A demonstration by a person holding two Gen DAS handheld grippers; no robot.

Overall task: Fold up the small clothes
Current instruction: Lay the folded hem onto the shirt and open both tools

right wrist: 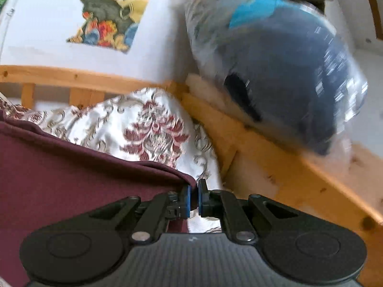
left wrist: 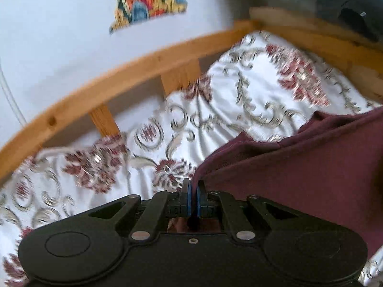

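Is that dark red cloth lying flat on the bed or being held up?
Held up. The left tool and right tool each pinch an edge of the maroon garment, stretching it above the patterned bedspread.

Motion-blurred bedspread pattern (left wrist: 100,162); smeared bluish plastic-wrapped bundle (right wrist: 275,71), maroon garment (left wrist: 311,167) cut off at frame edge.

wall (left wrist: 59,47): white, colourful poster (left wrist: 146,2) | bed frame (left wrist: 134,69): pine | bedsheet (left wrist: 251,91): white floral
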